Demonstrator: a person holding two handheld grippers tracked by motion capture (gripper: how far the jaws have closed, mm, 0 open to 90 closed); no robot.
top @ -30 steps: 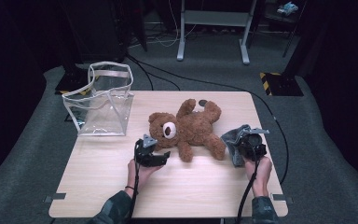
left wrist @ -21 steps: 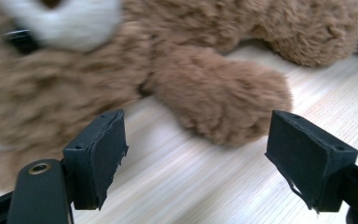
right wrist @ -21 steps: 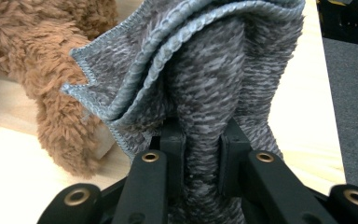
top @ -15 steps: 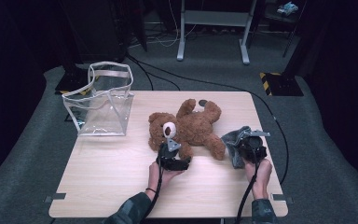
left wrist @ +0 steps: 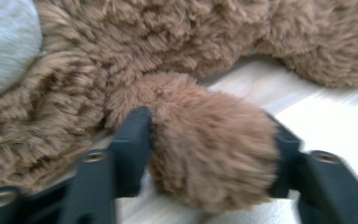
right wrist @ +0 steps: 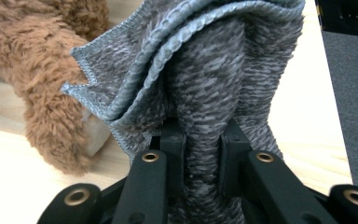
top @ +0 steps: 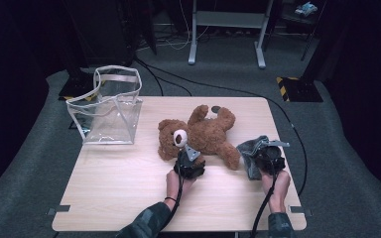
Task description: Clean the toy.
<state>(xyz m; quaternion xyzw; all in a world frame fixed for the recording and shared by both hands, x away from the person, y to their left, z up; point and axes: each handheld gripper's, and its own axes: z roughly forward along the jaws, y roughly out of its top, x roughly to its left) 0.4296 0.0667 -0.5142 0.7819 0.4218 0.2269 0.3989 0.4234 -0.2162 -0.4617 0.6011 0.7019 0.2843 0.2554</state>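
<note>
One teddy bear (top: 203, 134), one grey cloth (top: 249, 153), one clear bag (top: 110, 110) on the desk, and two claws, as far as I can see.

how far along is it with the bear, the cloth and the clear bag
Done: right tongs are shut on the grey cloth. In hand: left tongs have just been closing around the teddy bear's limb, pads pressing its fur. Left: the clear bag stands empty, both things on the table.

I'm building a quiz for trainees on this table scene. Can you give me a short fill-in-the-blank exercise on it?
1. The left claw grips a limb of the brown ____.
2. The right claw pinches a grey ____.
3. The clear bag stands on the ____ beside the teddy bear.

Missing words: teddy bear; cloth; table.
</note>
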